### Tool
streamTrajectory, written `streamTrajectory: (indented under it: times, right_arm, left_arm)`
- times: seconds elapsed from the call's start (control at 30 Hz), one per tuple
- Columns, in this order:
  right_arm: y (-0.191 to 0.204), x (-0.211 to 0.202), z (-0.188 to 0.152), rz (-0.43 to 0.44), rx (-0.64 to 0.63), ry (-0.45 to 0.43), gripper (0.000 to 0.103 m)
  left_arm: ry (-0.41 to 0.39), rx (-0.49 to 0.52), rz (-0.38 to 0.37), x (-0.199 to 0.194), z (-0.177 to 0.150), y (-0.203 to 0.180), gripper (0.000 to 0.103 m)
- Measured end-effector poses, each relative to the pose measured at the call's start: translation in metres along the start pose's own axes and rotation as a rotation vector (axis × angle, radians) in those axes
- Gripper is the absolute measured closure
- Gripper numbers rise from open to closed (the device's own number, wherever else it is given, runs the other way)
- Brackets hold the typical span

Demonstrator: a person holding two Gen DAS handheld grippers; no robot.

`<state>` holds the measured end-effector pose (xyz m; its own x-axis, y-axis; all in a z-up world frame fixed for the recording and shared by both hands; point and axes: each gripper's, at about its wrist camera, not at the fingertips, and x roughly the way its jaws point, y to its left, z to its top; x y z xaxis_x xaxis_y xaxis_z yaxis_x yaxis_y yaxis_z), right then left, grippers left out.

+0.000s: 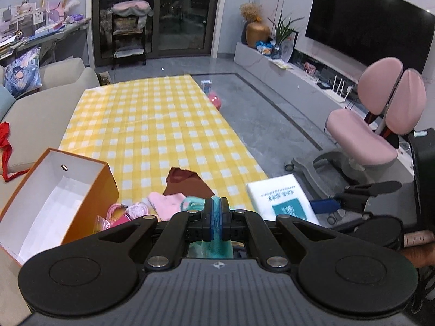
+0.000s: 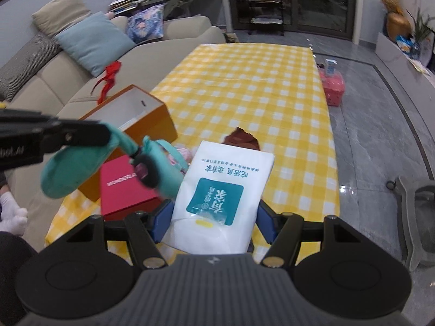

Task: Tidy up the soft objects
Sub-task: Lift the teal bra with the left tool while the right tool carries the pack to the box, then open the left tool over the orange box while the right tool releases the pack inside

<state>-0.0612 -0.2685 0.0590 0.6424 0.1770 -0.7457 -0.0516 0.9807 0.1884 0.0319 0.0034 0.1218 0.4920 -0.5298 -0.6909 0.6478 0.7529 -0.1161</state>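
My left gripper (image 1: 216, 207) is shut on a teal soft fabric piece (image 1: 216, 217), held above the near end of the yellow checked tablecloth (image 1: 152, 125). From the right wrist view the teal piece (image 2: 78, 168) hangs from the left gripper (image 2: 107, 133) and carries a dark fuzzy patch. My right gripper (image 2: 214, 217) is shut on a white packet (image 2: 220, 187) with a teal label, one blue pad against each of its sides. The packet (image 1: 282, 198) is also in the left wrist view. On the cloth lie a brown fabric piece (image 1: 185, 183), a pink one (image 1: 165, 202) and small pink items (image 1: 127, 212).
An open orange box (image 1: 89, 190) with a white inside stands at the table's near left, with a red box (image 2: 125, 187) beside it. A beige sofa (image 2: 68, 81) with cushions runs along the left. A pink basket (image 2: 333, 87) sits on the floor, and a pink chair (image 1: 375, 130) stands at the right.
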Motion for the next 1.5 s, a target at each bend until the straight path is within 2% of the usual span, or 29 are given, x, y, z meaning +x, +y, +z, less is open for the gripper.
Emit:
streamTrajectory:
  times: [0.33, 0.57, 1.13, 1.4, 1.5]
  right_arm:
    - [0.043, -0.007, 0.027, -0.010, -0.103, -0.008, 0.039]
    - [0.085, 0.002, 0.053, -0.003, -0.181, -0.015, 0.039]
    - [0.190, 0.072, 0.144, 0.061, -0.299, -0.019, 0.039]
    - [0.223, 0.105, 0.178, 0.074, -0.320, -0.018, 0.039]
    - [0.232, 0.120, 0.184, 0.076, -0.325, -0.007, 0.039]
  left_arm:
    - [-0.076, 0.003, -0.004, -0.030, 0.016, 0.022, 0.100]
    - [-0.109, -0.024, 0.019, -0.045, 0.023, 0.057, 0.100]
    - [-0.162, -0.090, 0.111, -0.063, 0.049, 0.166, 0.100]
    - [-0.213, -0.134, 0.117, -0.071, 0.065, 0.216, 0.100]
    - [-0.205, -0.139, 0.111, -0.066, 0.066, 0.229, 0.100]
